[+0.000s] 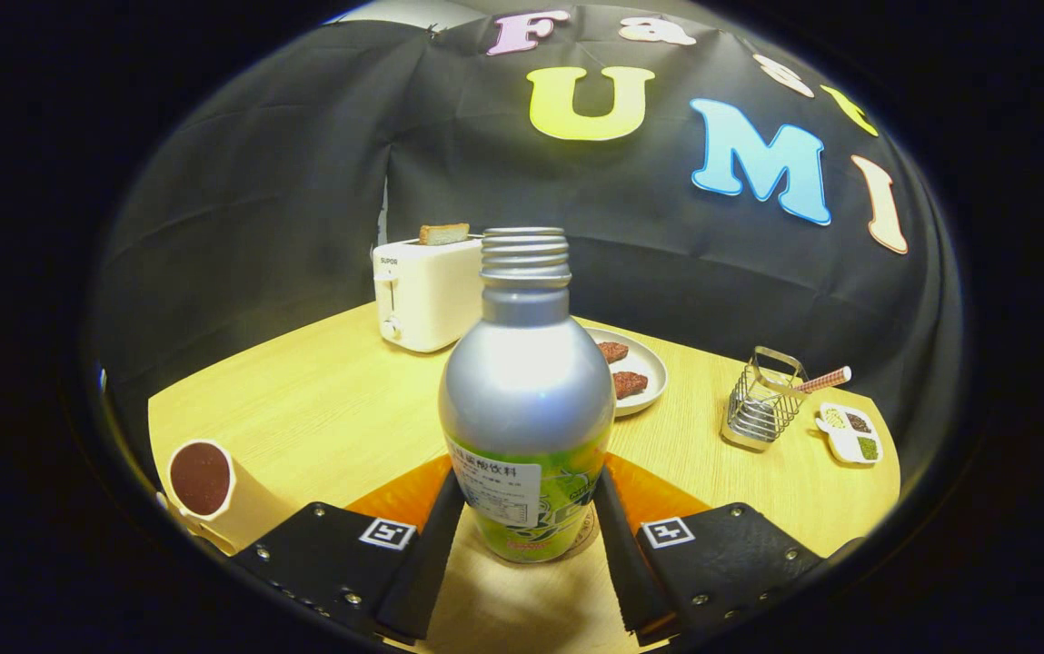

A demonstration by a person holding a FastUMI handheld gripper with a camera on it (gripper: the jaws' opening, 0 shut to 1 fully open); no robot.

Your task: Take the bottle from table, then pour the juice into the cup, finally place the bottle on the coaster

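Silver bottle (526, 400), uncapped and upright, stood between the gripper (526, 531) fingers, which pressed on its lower sides. Its base sat over an orange coaster (658, 495) on the wooden table (322, 409). Cup (208, 486) of dark liquid sat off to the left. Beyond: toaster (426, 291), plate (644, 368), wire basket (762, 404).

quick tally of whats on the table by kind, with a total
bottle, between the gripper fingers: 1
cup: 1
coaster: 1
toaster: 1
plate: 1
wire rack: 1
small tray: 1
total: 7
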